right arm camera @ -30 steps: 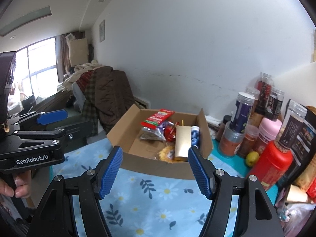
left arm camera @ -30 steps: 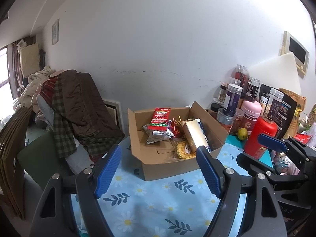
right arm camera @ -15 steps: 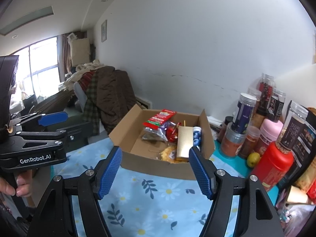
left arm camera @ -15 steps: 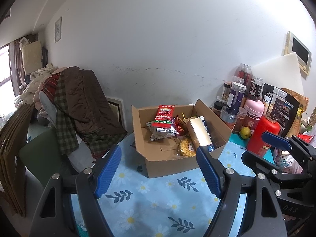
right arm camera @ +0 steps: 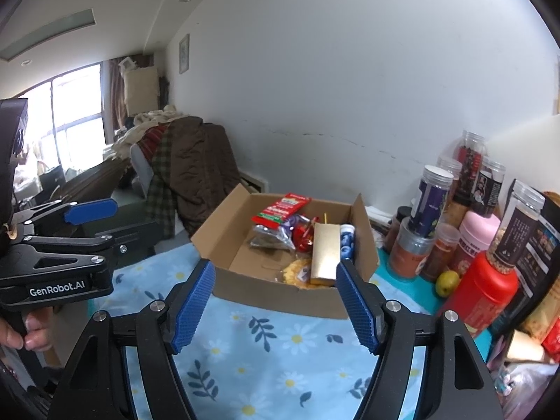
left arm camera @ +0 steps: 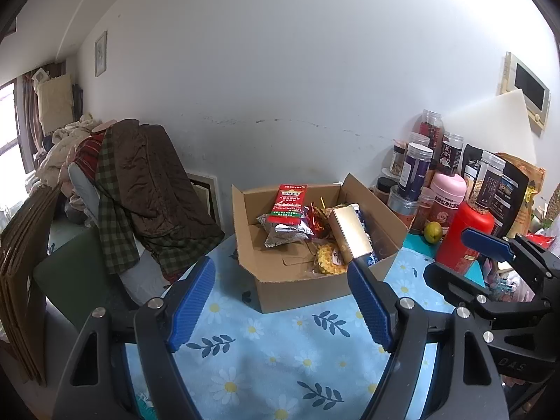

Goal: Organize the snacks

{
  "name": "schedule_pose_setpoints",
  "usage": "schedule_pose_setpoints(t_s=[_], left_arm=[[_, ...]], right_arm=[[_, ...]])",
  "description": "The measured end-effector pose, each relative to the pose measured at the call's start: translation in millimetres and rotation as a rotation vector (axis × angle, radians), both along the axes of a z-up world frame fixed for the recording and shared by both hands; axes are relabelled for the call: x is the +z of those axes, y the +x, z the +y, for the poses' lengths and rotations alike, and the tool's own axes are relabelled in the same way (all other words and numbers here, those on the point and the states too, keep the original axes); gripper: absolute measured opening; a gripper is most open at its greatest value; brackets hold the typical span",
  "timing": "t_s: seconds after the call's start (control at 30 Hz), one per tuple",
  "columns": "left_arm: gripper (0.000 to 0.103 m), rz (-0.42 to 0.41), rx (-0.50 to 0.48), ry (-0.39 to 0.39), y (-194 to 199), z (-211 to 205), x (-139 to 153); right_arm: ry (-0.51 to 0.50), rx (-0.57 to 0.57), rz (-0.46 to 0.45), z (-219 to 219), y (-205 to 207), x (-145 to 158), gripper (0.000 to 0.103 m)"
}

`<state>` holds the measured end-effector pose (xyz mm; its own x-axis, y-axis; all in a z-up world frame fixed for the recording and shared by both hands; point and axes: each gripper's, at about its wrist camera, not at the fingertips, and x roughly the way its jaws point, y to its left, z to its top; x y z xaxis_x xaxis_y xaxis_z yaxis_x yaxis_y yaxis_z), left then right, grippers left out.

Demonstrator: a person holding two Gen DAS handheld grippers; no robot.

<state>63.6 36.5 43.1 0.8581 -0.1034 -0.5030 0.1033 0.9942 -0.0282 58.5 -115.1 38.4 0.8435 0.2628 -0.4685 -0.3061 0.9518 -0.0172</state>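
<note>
Cardboard box [left arm camera: 308, 290] — open-topped, flaps up, standing on a blue daisy-print tablecloth [left arm camera: 266, 346] near the white wall. Contents, all lying loose inside: a red snack packet [left arm camera: 288, 201] propped against the back wall of the box; a silver foil packet [left arm camera: 283, 232] just below it; a red foil wrapper [left arm camera: 316, 218] beside that; a long gold box [left arm camera: 350, 238] lying along the right side; a yellow snack bag [left arm camera: 327, 262] at the front corner.

Beside the box, to the right: a crowd of clear lidded jars [right arm camera: 428, 203], a pink canister [left arm camera: 446, 199], a red canister [right arm camera: 484, 290] and a small green fruit [right arm camera: 446, 282].

Left gripper [left arm camera: 280, 308] — jaws apart, nothing between them, poised short of the box.

Right gripper [right arm camera: 276, 304] — likewise short of the box, jaws apart and empty.

Left of the table: a chair heaped with brown and checked clothing [left arm camera: 140, 182].
</note>
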Motion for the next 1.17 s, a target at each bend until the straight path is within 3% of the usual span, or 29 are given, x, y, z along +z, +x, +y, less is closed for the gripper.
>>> schedule_pose_setpoints(t_s=[1.17], left_arm=[[0.078,0.030,0.008,0.051,5.6,0.1,-5.5]], right_arm=[[-0.025,-0.016,0.015,0.2,1.4,-2.5,0.075]])
